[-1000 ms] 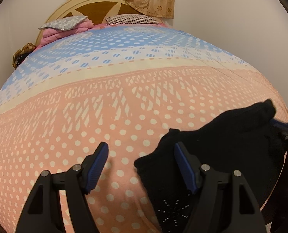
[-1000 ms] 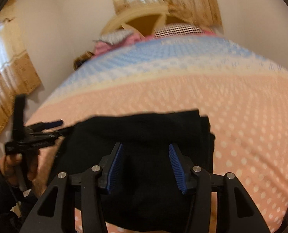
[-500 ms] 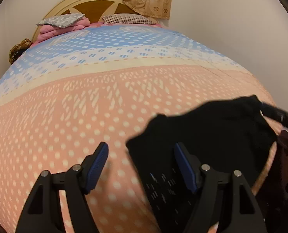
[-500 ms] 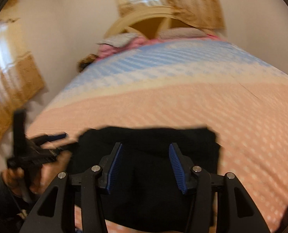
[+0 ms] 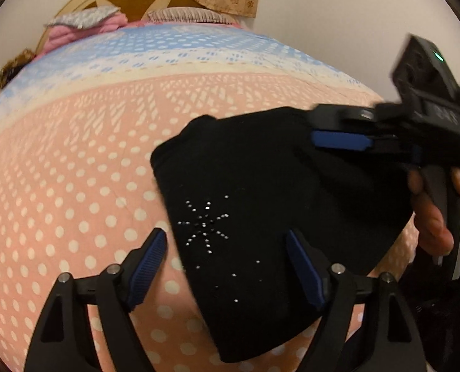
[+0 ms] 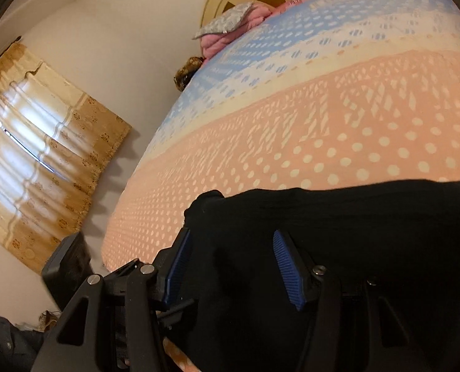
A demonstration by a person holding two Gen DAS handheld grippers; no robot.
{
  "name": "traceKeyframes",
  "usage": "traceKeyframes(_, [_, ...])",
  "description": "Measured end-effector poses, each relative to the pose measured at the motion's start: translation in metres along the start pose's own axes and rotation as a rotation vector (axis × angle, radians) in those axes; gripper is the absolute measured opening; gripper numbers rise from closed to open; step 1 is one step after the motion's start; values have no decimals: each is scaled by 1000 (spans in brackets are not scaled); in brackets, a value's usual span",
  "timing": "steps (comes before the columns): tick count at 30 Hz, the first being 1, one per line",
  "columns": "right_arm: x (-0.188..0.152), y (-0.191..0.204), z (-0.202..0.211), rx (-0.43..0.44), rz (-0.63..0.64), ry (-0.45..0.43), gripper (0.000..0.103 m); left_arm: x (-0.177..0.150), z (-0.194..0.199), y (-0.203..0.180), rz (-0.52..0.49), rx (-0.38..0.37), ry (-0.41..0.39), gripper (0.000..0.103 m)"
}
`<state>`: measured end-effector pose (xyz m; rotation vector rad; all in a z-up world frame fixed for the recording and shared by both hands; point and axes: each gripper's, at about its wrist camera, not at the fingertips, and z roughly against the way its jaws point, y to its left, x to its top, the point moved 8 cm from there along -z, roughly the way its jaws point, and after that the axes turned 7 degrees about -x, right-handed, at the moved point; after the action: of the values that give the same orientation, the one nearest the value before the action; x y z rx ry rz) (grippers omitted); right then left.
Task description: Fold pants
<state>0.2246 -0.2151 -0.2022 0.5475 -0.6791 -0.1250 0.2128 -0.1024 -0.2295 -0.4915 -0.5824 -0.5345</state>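
Black pants lie compactly folded on the bed, apparently near finished; left gripper fingers spread, right gripper likewise, grasping nothing.

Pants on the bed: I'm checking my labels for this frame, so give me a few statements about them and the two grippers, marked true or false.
1. The pants are black, with a starburst of studs. True.
2. The left gripper is shut on them. False: its jaws stand wide apart, clamping nothing.
3. They lie on a bare wooden floor. False: they lie on a dotted bedsheet.
4. The right gripper is open. True.
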Motion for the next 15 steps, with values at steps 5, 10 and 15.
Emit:
traceKeyframes(5, [-4, -4, 63, -81, 78, -153, 56, 9, 17, 12, 30, 9, -51, 82])
traceKeyframes(10, [-3, -61, 121, -216, 3, -273, 56, 13, 12, 20, 124, -64, -45, 82])
traceKeyframes(15, [-15, -120, 124, -254, -137, -228, 56, 15, -5, 17, 122, -61, -24, 82])
